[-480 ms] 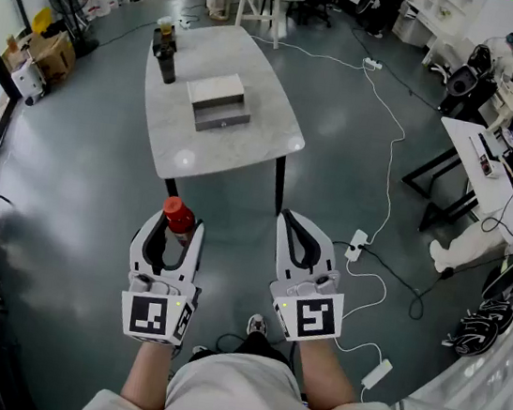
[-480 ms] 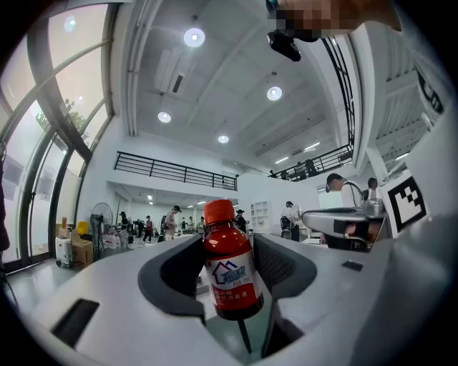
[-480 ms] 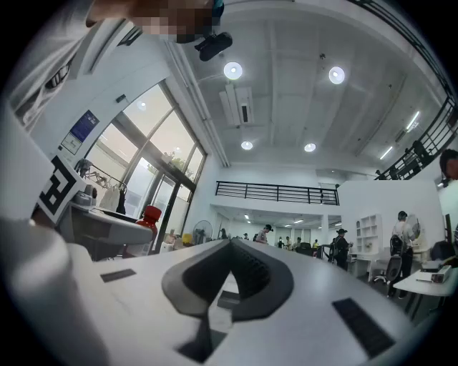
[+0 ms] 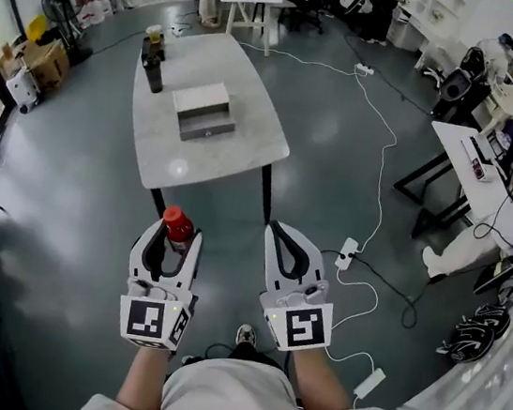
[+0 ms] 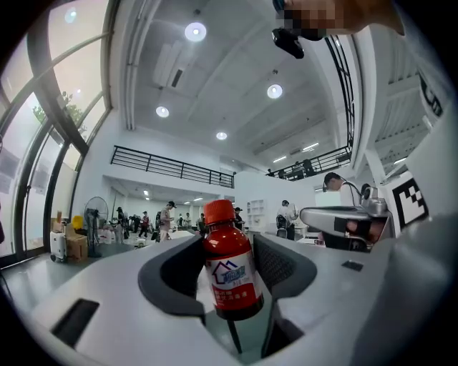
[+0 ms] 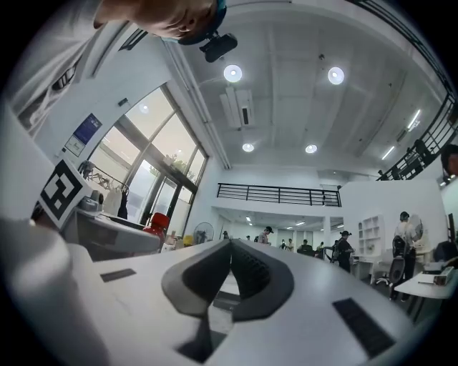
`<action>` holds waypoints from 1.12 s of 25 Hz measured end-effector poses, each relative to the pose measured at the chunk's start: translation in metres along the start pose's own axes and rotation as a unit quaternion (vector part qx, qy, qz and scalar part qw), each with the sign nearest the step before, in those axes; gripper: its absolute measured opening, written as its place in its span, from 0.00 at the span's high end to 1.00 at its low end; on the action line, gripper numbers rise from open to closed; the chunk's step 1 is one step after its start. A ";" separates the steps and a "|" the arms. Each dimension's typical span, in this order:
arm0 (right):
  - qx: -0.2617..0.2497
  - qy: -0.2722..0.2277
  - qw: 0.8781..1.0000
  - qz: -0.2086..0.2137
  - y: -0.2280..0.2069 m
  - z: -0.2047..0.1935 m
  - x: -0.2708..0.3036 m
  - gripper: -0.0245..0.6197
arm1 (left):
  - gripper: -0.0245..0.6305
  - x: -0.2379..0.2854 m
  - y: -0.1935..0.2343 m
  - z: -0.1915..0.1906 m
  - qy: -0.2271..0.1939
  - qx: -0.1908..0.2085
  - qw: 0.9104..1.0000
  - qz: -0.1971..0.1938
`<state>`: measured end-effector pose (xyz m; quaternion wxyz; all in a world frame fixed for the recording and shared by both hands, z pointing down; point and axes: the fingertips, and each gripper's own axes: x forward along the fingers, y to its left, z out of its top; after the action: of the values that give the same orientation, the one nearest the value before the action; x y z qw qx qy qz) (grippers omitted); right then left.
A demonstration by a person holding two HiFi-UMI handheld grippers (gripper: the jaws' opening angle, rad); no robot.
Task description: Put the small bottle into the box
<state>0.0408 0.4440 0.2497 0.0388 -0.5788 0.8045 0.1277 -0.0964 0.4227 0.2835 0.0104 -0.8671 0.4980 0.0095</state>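
Small bottle (image 5: 227, 275): red cap, white-and-red label.

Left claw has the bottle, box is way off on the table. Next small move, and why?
Probably carry the left claw forward toward the table, keeping it shut on the small bottle. The bottle stands upright between its jaws, while the box lies far ahead on the tabletop, likely out of reach from here. The right claw is shut and empty.

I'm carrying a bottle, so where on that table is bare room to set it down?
Bare: the table between the box and its front edge, and its far end right of the dark bottles. Crowded: that far left corner.
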 end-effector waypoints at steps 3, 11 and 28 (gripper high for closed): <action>0.000 -0.001 1.000 0.005 -0.021 -0.003 -0.006 0.92 | 0.60 0.013 -0.013 0.001 -0.001 -0.001 1.000 0.008; 0.010 0.013 1.000 0.022 -0.059 -0.028 0.001 0.92 | 0.60 0.040 -0.027 -0.009 0.004 -0.005 1.000 0.024; 0.010 0.041 0.999 0.035 -0.063 -0.081 0.142 0.92 | 0.60 0.152 0.074 -0.034 0.023 -0.020 0.999 0.015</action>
<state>0.0603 0.2741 0.2881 0.0075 -0.5548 0.8262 0.0973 -0.0834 0.2534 0.3129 -0.0181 -0.8597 0.5105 -0.0004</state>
